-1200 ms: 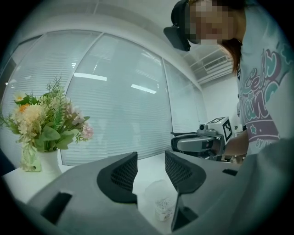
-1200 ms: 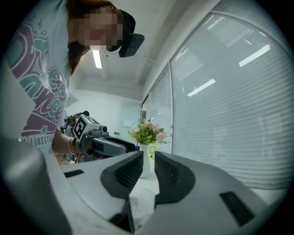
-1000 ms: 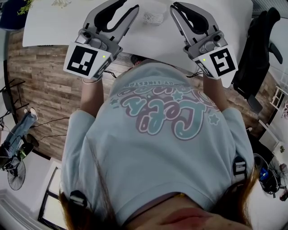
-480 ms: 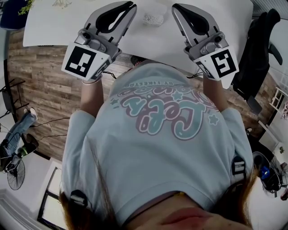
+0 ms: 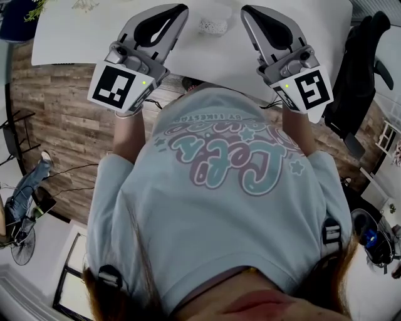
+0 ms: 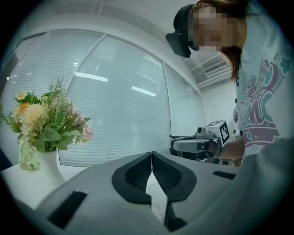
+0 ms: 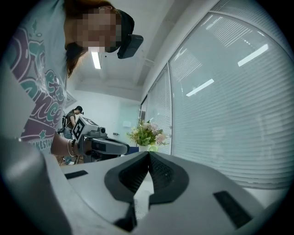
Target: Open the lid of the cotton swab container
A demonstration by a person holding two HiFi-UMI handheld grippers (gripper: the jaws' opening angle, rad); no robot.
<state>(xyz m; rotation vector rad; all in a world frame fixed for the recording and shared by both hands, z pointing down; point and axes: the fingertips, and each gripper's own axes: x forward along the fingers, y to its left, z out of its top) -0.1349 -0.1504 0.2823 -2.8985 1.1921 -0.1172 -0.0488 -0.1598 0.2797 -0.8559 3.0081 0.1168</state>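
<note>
On the smooth white table (image 5: 75,37), near its front edge, a small pale cotton swab container (image 5: 213,26) with a mottled, rounded surface stands between the tips of the two grippers and touches neither. It is too small to tell whether its lid is on.

The left gripper (image 5: 180,9), a grey moulded plastic shell with black, curved rubber pads, is held level over the table. Its own view shows the ribbed pads of the left gripper (image 6: 151,156) pressed tip to tip; they have just been closing, and nothing is caught between them.

The right gripper (image 5: 245,10) mirrors it from the other side. In its own view the right gripper (image 7: 149,153) has its textured black pads meeting along one thin seam, also with nothing between them.

Each gripper carries a white cube with black square markers, one on the left (image 5: 118,84) and one on the right (image 5: 310,88).

A glossy white vase of soft pink, yellow and green flowers (image 6: 43,124) stands on the table before slatted window blinds (image 6: 119,105). The person's pale blue printed T-shirt (image 5: 219,188) fills the head view, above a floor of brown wood planks (image 5: 56,119).
</note>
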